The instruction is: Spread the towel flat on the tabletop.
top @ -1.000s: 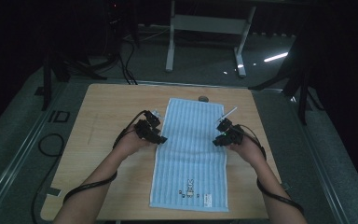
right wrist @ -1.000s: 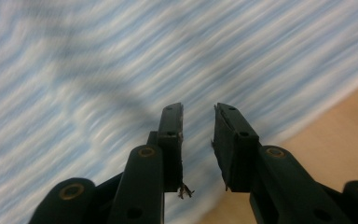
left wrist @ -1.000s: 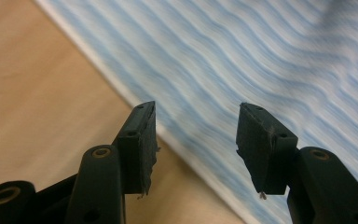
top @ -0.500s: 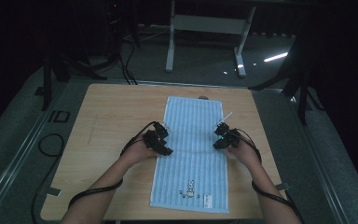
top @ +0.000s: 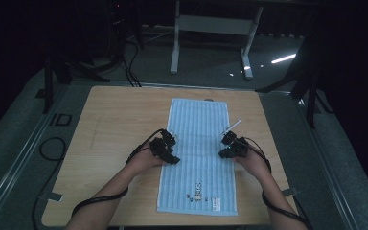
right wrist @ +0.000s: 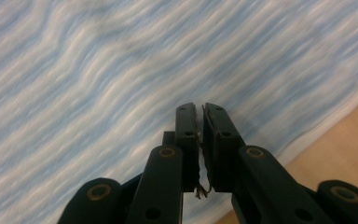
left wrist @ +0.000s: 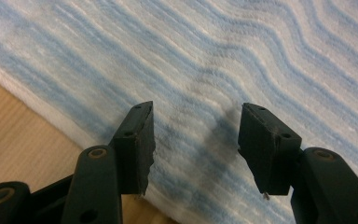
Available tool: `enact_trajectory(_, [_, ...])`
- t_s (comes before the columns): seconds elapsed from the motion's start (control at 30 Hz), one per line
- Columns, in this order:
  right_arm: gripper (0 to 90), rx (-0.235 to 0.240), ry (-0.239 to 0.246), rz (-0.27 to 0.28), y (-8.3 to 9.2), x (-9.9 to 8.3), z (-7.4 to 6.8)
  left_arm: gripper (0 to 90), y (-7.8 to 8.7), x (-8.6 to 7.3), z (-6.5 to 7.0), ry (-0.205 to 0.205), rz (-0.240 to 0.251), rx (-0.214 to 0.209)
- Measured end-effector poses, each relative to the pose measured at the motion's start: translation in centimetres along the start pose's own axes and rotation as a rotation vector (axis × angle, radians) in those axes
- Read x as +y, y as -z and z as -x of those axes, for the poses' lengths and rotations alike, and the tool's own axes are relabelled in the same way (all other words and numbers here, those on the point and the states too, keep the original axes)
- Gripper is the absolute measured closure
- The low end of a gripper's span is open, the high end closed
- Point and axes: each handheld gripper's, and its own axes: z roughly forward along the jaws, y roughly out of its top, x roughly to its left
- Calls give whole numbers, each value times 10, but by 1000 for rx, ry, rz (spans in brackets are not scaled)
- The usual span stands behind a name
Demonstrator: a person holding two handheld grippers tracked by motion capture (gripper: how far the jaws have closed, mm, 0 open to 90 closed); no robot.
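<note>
Towel (top: 199, 153) lies flat along the middle of the table (top: 115, 124). From above, both grippers sit at its long edges. Closer views show more: left gripper (left wrist: 193, 140) jaws apart over the cloth, right gripper (right wrist: 200, 140) jaws just closing, nothing clearly between.

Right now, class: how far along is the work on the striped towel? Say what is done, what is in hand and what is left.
Done: the blue-striped towel lies flat and unfolded on the wooden table. In hand: the left gripper is over the towel's left edge with jaws apart; the right gripper is at its right edge, its jaws having just been closing and nearly together, with no fold visibly pinched. Left: probably gripping both edges and folding; no fold shows yet.
</note>
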Motion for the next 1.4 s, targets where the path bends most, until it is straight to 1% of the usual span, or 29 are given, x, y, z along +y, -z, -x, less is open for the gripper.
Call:
enact_trajectory(0.07, [840,-4,6,-4,-1,-8,-5,451,0,-1,3,1,-3,6])
enact_trajectory(0.1, [840,-4,6,-4,-1,-8,-5,448,0,-1,3,1,-3,6])
enact_trajectory(0.13, [825,-6,10,-8,-2,-12,-8,448,0,-3,7,-8,1,1])
enact_trajectory(0.17, [803,-5,20,-15,-4,-19,-12,421,0,-4,9,-13,2,2])
enact_trajectory(0.2, [802,-9,19,-1,-4,-23,-14,421,1,-5,12,-16,-1,5])
enact_trajectory(0.3, [802,1,10,24,-2,-33,-19,419,2,-9,18,-27,7,-10])
enact_trajectory(0.4, [802,2,8,34,1,-41,-22,419,3,-14,24,-20,22,-30])
enact_trajectory(0.5, [800,11,6,39,3,-48,-24,418,4,-19,30,-28,28,-32])
enact_trajectory(0.57, [801,24,6,35,4,-50,-25,419,5,-21,35,-40,19,-37])
enact_trajectory(0.63, [802,23,7,33,5,-51,-26,419,6,-22,40,-60,1,-27])
enact_trajectory(0.67, [801,22,8,35,5,-52,-26,419,7,-23,43,-61,-5,-20])
enact_trajectory(0.73, [797,19,8,34,5,-53,-29,419,7,-25,47,-76,-11,-10])
enact_trajectory(0.8, [782,20,7,41,6,-55,-31,418,8,-27,50,-73,-12,-8])
enact_trajectory(0.87, [782,25,7,51,6,-58,-36,417,9,-30,52,-77,-12,-16])
enact_trajectory(0.9, [781,29,14,52,6,-59,-38,417,9,-30,52,-77,-12,-16])
enact_trajectory(0.93, [782,28,21,51,7,-61,-40,417,11,-34,54,-74,-6,-26])
enact_trajectory(1.0, [780,32,20,52,8,-63,-44,417,12,-37,54,-89,-5,-28])
enact_trajectory(1.1, [771,39,27,53,8,-65,-48,417,14,-40,53,-77,2,-38])
enact_trajectory(1.17, [756,49,27,53,9,-65,-48,417,14,-41,53,-73,2,-45])
enact_trajectory(1.27, [743,48,25,53,10,-65,-48,414,16,-40,53,-73,-4,-53])
enact_trajectory(1.33, [723,39,37,73,18,-63,-48,412,22,-39,51,-69,13,-39])
enact_trajectory(1.4, [709,19,42,94,25,-61,-46,413,28,-38,47,-53,34,-39])
